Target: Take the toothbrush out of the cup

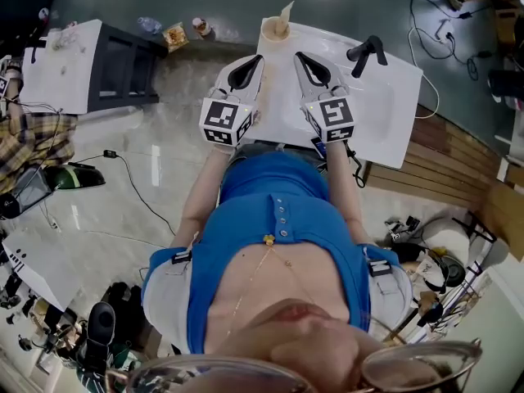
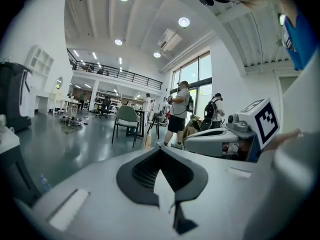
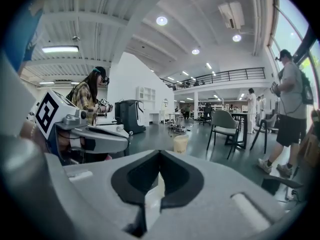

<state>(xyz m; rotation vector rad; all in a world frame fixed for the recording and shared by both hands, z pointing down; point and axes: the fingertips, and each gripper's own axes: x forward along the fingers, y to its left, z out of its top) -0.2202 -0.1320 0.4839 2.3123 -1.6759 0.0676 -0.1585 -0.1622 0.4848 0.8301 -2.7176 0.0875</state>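
Note:
A beige cup (image 1: 274, 29) stands at the far edge of the white sink top (image 1: 385, 113), with the pale toothbrush (image 1: 286, 10) sticking up out of it. In the head view both grippers hover side by side over the sink top, pointing at the cup and short of it. My left gripper (image 1: 260, 58) is shut and empty. So is my right gripper (image 1: 297, 55). The right gripper view shows the cup (image 3: 180, 144) straight beyond its shut jaws (image 3: 160, 154), and the left gripper (image 3: 95, 139) beside it. The left gripper view shows shut jaws (image 2: 161, 149) and the right gripper (image 2: 220, 139).
A black faucet (image 1: 366, 51) rises at the sink's right. A white table on a dark frame (image 1: 65, 64) stands to the left, with a bottle and snacks (image 1: 173, 33) on the floor. Cables (image 1: 123, 170) cross the floor. People (image 3: 292, 109) and a chair (image 2: 126, 119) stand beyond.

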